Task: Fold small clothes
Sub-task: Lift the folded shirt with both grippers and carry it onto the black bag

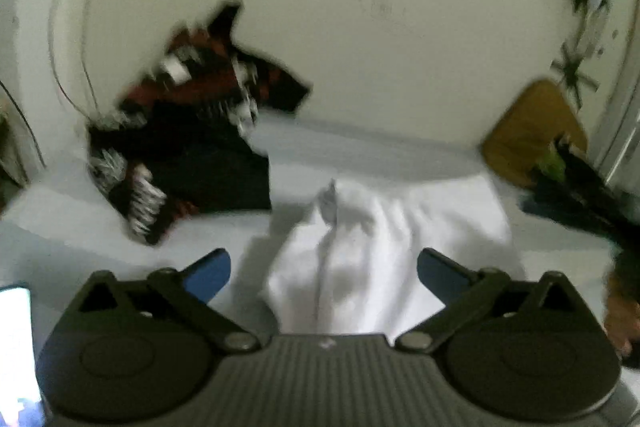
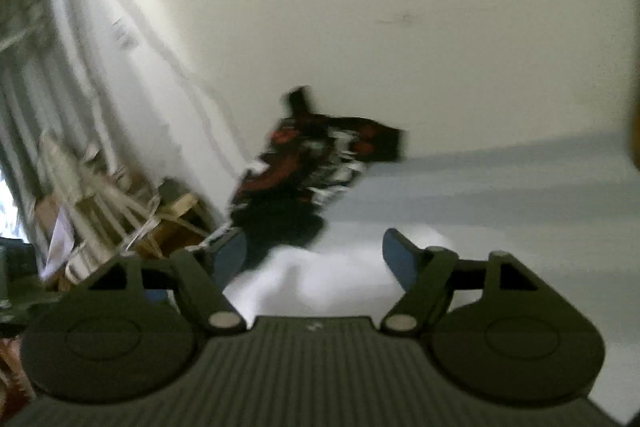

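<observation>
A white garment lies crumpled on the pale table, right in front of my left gripper. The left gripper is open, its blue pads on either side of the cloth's near end, holding nothing. A black, red and white patterned garment lies bunched at the back left. In the right wrist view my right gripper is open and empty above the white garment, with the patterned garment beyond it. Both views are blurred.
A yellow-brown board leans at the back right against the wall. The other gripper's dark body and a hand show at the right edge. A lit phone screen lies at the near left. Wooden clutter stands past the table's left side.
</observation>
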`<state>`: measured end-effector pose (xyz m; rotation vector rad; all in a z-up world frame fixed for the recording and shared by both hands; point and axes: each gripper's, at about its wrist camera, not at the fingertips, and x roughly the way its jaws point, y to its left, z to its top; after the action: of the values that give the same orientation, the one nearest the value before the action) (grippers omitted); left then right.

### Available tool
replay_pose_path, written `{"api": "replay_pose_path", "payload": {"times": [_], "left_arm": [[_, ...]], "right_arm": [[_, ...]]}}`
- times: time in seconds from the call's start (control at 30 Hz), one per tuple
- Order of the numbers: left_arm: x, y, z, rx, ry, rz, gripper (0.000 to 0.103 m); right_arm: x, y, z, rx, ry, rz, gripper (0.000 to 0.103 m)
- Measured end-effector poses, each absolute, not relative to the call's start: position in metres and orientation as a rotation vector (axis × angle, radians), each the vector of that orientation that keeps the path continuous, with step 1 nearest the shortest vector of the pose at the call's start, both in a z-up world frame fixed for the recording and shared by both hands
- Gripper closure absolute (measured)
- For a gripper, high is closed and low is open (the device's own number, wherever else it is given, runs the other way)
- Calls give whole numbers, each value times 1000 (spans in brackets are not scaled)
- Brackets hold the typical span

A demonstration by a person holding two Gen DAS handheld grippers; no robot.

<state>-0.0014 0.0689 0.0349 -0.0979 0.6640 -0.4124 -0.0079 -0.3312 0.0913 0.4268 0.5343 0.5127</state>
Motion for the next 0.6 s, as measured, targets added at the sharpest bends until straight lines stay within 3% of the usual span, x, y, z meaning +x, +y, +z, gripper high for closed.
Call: {"api": "replay_pose_path", "payload": {"times": [0.2, 0.5, 0.53, 0.6], "left_arm": [[26, 60, 4, -205, 807, -553, 0], [18, 74, -16, -375, 748, -641, 1], [18, 74, -18, -382, 734, -643, 1], [14, 76, -20, -405, 705, -634, 2]], "right_arm": [[-43, -368, 41, 539, 678, 441, 23], [-7, -314, 25, 543, 763, 581, 23], [-2, -309, 24, 556, 766, 578, 25], [4, -302, 22, 564, 772, 563, 45]]}}
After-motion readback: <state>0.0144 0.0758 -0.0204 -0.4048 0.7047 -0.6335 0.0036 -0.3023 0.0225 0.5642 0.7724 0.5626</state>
